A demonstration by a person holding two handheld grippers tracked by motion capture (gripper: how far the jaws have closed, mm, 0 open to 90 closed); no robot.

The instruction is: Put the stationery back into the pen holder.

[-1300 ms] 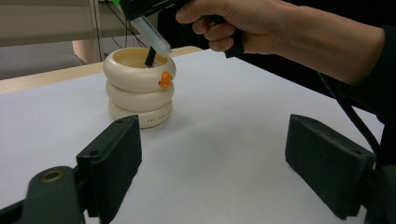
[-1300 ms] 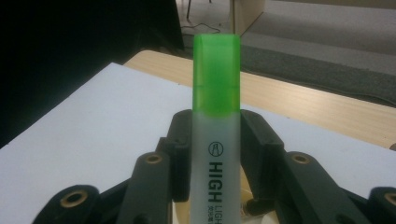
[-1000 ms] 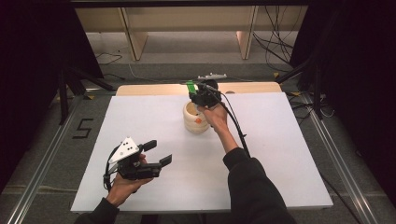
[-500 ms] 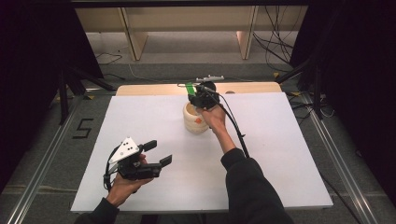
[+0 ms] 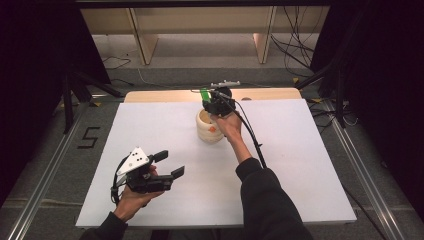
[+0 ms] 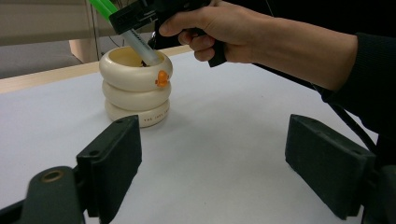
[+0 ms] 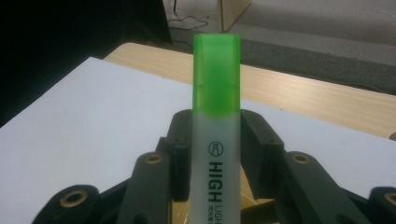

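Right gripper (image 5: 210, 98) clamps green-capped highlighter (image 7: 216, 121), lower end inside cream holder (image 6: 135, 86); left gripper (image 5: 167, 165), near the holder, gapes empty.

Your two grippers are black. The left gripper (image 5: 167, 164) carries a grey three-cornered plate (image 5: 132, 161) dotted with small dark marks, and its jaws end in flat, blocky rectangular pads. The right gripper (image 7: 215, 135) has jointed black linkage arms with brass-coloured pivot rings. A black cable (image 5: 250, 134) trails from it. You wear dark long sleeves (image 5: 267, 197), probably black.
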